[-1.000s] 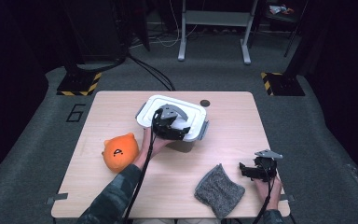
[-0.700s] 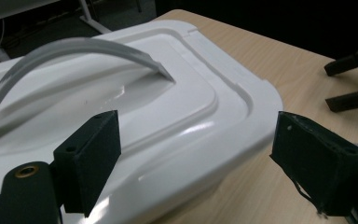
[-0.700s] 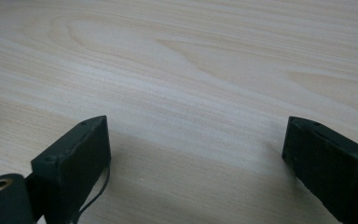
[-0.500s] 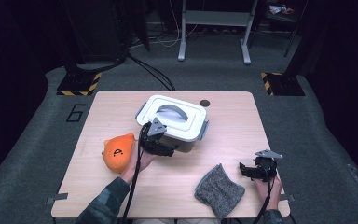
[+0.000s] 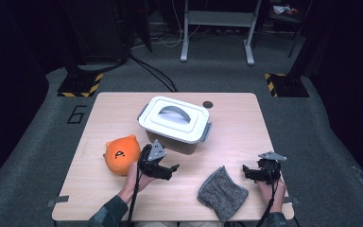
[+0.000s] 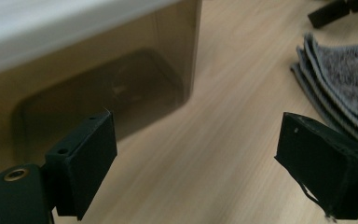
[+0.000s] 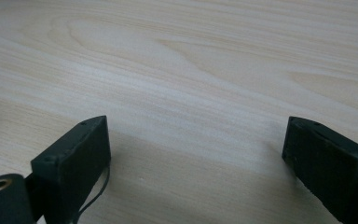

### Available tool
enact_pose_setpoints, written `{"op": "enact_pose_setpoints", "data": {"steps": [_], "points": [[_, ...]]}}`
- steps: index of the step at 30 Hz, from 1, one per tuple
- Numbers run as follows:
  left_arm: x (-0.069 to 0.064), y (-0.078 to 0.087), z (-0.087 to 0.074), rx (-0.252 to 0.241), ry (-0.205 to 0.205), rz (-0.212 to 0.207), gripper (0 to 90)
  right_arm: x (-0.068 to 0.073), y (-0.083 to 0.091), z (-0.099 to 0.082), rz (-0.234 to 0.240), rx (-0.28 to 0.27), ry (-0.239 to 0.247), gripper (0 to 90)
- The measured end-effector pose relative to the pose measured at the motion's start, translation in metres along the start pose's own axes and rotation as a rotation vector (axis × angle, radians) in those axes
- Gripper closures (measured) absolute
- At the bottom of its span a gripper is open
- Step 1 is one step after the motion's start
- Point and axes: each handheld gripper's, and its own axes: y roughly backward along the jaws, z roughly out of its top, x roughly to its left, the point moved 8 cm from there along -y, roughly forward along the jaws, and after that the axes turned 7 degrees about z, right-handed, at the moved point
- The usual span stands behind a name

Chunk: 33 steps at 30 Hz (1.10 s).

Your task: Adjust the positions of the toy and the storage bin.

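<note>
A clear box with a white lid and grey handle (image 5: pixel 175 120) stands mid-table. In front of it, beside an orange plush toy (image 5: pixel 121 153), my left gripper (image 5: pixel 171 171) hovers low over the wood; its jaws have just been opening and hold nothing. In the left gripper view the left gripper (image 6: pixel 200 154) stands wide, with the box wall (image 6: pixel 98 93) ahead on the left and the folded grey cloth (image 6: pixel 345 70) on the right. The grey cloth (image 5: pixel 222 192) lies at the front. To its right my right gripper (image 5: pixel 246 173) rests, and the right gripper (image 7: pixel 196 144) is open over bare wood.
The wooden table (image 5: pixel 236 127) has bare wood right of the box. A small dark disc (image 5: pixel 208 104) lies behind the box near the far edge. Beyond the table are dark floor, stands and cables.
My left gripper has come off the box lid, moving toward the near side and down to the wood in front of the box. The right gripper has stayed put.
</note>
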Motion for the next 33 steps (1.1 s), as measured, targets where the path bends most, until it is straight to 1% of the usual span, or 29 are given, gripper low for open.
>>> {"op": "enact_pose_setpoints", "data": {"steps": [2,3,4,6,7,8,10,11,12,13,14,15,16,17,18,20,21,24,25,27,28,29,30,31,33], "points": [[-0.002,-0.006,-0.014,0.025,0.015,-0.007,11.1,0.000,0.000,0.000,0.000,0.000,0.000,6.8],[-0.002,-0.009,-0.020,0.041,0.003,-0.005,11.0,0.000,0.000,0.000,0.000,0.000,0.000,6.7],[-0.002,-0.011,-0.026,0.055,0.001,-0.003,10.8,0.000,0.000,0.000,0.000,0.000,0.000,6.8],[-0.003,-0.016,-0.036,0.070,0.013,0.000,10.5,0.000,0.000,0.000,0.000,0.000,0.000,6.7],[-0.003,-0.018,-0.040,0.082,0.010,0.001,10.5,0.000,0.000,0.000,0.000,0.000,0.000,6.7],[-0.004,-0.021,-0.045,0.092,0.016,0.003,10.5,0.000,0.000,0.000,-0.001,0.000,0.000,6.7],[-0.005,-0.022,-0.047,0.097,0.014,-0.003,10.2,0.000,0.000,0.000,-0.001,0.000,0.000,6.7],[-0.004,-0.023,-0.049,0.109,0.015,0.002,10.0,0.000,0.000,0.000,-0.001,0.000,0.000,6.7],[-0.004,-0.025,-0.051,0.111,0.016,0.010,10.0,0.000,0.000,0.000,-0.001,0.000,0.000,6.7],[-0.003,-0.027,-0.055,0.125,0.029,0.019,9.7,0.000,0.000,0.000,-0.001,0.000,0.000,6.7],[-0.003,-0.027,-0.056,0.135,0.041,0.003,9.6,0.000,0.000,0.000,0.000,0.000,0.001,6.6],[-0.003,-0.027,-0.056,0.124,0.042,0.010,9.7,0.000,0.000,0.000,0.002,0.000,0.003,6.6],[-0.002,-0.027,-0.056,0.122,0.042,0.018,9.9,0.001,-0.001,0.001,0.004,-0.002,-0.003,6.6],[-0.002,-0.027,-0.056,0.126,0.040,0.015,9.9,0.002,-0.001,0.001,0.007,-0.001,0.002,6.6],[-0.002,-0.027,-0.056,0.129,0.050,0.008,9.8,0.002,-0.001,0.001,0.007,-0.002,0.003,6.6],[-0.001,-0.028,-0.056,0.127,0.054,0.019,9.8,0.002,-0.001,0.001,0.011,0.000,0.000,6.6],[-0.002,-0.028,-0.056,0.127,0.056,0.018,9.8,0.002,-0.001,0.001,0.013,0.001,0.003,6.6],[-0.001,-0.028,-0.056,0.128,0.057,0.021,9.7,0.002,-0.002,0.002,0.021,0.001,0.015,6.9],[-0.001,-0.028,-0.056,0.131,0.051,0.021,9.6,0.002,-0.002,0.002,0.024,0.001,0.021,7.0],[-0.001,-0.028,-0.056,0.130,0.052,0.022,9.4,0.003,-0.003,0.002,0.029,-0.001,0.015,7.1],[-0.002,-0.027,-0.056,0.135,0.053,0.012,9.4,0.003,-0.003,0.002,0.032,-0.001,0.018,7.1],[-0.001,-0.028,-0.056,0.134,0.047,0.019,9.1,0.003,-0.002,0.002,0.039,0.004,0.025,6.9],[-0.001,-0.028,-0.056,0.138,0.046,0.015,8.9,0.003,-0.002,0.002,0.047,0.020,0.042,6.0],[-0.002,-0.028,-0.056,0.137,0.051,0.015,8.7,0.002,-0.002,0.003,0.049,0.066,0.031,1.5],[-0.001,-0.028,-0.056,0.136,0.050,0.022,8.7,0.002,-0.003,0.004,0.058,0.110,0.030,0.0]]}}
